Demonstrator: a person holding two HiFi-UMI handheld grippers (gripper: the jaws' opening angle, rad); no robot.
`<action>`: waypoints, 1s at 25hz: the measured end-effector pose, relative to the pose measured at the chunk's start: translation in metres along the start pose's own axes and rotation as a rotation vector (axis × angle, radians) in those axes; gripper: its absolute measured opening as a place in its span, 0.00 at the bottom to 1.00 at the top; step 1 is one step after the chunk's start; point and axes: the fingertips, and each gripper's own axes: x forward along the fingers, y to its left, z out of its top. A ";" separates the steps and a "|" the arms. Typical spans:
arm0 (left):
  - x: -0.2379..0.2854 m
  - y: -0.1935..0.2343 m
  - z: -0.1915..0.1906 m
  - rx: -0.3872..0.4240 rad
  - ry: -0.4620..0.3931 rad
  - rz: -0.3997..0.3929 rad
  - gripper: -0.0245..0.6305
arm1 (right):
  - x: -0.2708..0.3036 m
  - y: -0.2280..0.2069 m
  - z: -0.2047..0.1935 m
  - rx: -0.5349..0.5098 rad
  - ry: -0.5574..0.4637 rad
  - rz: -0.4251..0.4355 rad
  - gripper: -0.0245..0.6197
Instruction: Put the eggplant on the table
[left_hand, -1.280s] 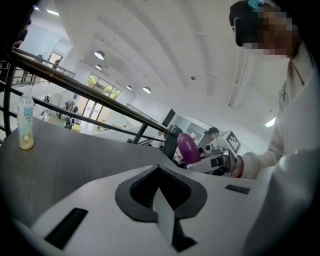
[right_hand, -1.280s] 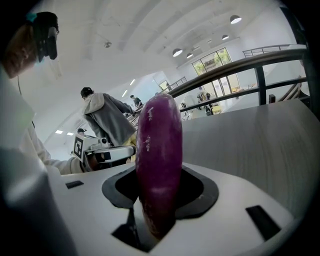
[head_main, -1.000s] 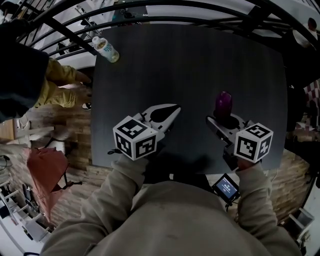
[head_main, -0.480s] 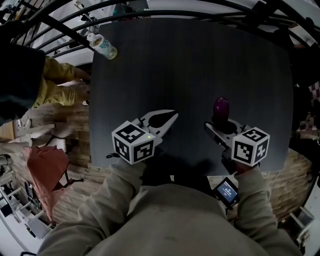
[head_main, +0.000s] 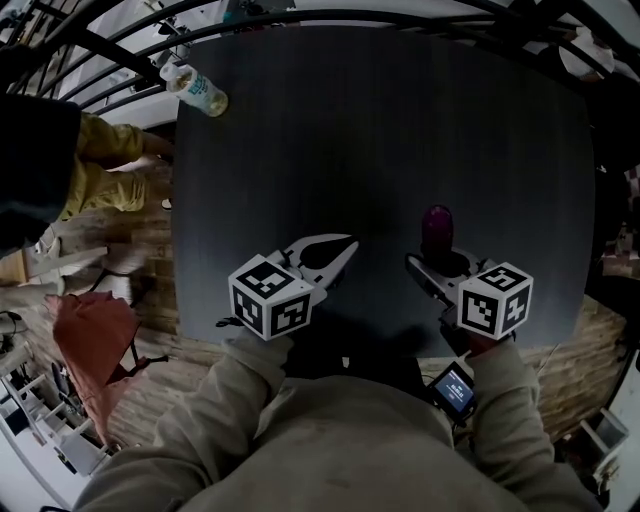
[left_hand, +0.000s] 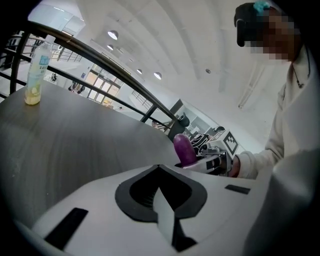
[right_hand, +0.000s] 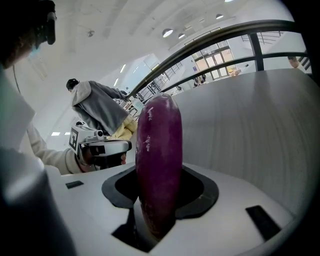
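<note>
A purple eggplant stands upright out of my right gripper, which is shut on its lower end above the near right part of the dark grey table. In the right gripper view the eggplant fills the middle, clamped between the jaws of that gripper. My left gripper hovers beside it at the near left, shut with nothing in it. The left gripper view shows its closed jaws and, beyond them, the eggplant in the other gripper.
A plastic bottle with yellowish liquid stands at the table's far left corner. Black railings curve behind the far edge. A person in yellow is left of the table. A small screen hangs by my right wrist.
Both grippers have sunk closer to the table top, the right one still carrying the eggplant. Neither gripper's jaws have changed.
</note>
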 end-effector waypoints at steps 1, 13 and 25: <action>0.002 0.003 -0.005 -0.004 0.006 0.000 0.04 | 0.003 -0.003 -0.003 0.006 0.004 -0.001 0.31; 0.019 0.016 -0.026 -0.035 0.045 -0.010 0.04 | 0.031 -0.027 -0.021 0.041 0.054 -0.057 0.31; 0.035 0.015 -0.058 -0.070 0.077 -0.026 0.04 | 0.043 -0.051 -0.048 0.070 0.127 -0.170 0.31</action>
